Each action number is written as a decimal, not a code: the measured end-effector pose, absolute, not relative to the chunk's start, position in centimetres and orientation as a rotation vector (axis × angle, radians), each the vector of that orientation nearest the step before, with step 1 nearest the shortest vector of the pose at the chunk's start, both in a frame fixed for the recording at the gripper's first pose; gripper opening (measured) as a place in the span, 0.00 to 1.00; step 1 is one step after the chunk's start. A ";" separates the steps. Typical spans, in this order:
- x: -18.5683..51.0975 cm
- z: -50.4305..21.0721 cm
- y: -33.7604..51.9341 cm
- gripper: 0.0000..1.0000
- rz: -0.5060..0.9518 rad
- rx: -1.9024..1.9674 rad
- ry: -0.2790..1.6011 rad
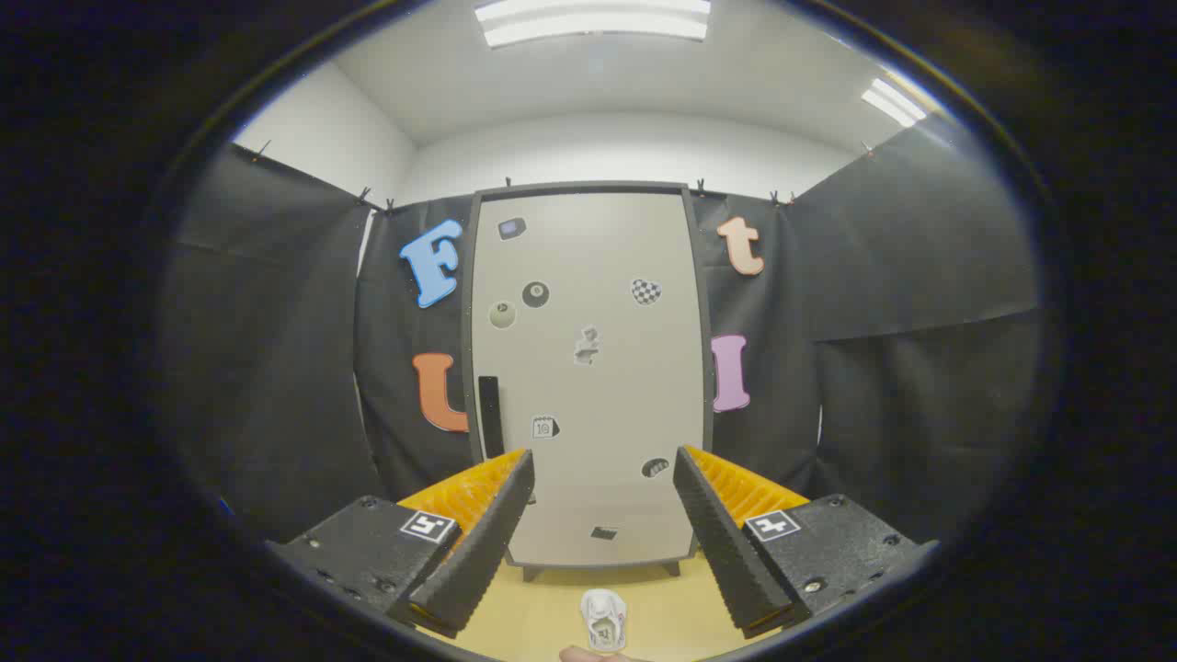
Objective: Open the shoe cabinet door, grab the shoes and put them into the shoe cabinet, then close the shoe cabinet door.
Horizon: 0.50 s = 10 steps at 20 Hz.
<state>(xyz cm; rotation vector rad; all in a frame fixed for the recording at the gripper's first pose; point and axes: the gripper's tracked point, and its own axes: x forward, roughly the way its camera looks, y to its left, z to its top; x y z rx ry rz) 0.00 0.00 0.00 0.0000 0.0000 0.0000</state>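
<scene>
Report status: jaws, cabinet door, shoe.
Gripper open, jaws wide apart, holding nothing. Shoe cabinet door shut, straight ahead. White shoe on floor between jaws. Nothing blocking the door.

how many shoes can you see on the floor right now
1: a white shoe on the floor between the open gripper fingers, before the closed cabinet door. Others may be hidden.

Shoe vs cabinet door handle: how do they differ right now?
The shoe is pale, lying on the wooden floor between the open gripper's fingers; the handle is dark, upright on the shut cabinet door, beyond the fingers. The shoe sits loose; the handle is fixed. Both are untouched.
</scene>
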 end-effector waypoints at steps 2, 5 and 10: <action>0.3 -0.8 0.7 0.99 0.021 0.015 0.031; 0.9 -1.1 1.3 1.00 0.027 0.010 0.037; 1.6 -1.1 1.5 0.99 0.015 -0.010 0.023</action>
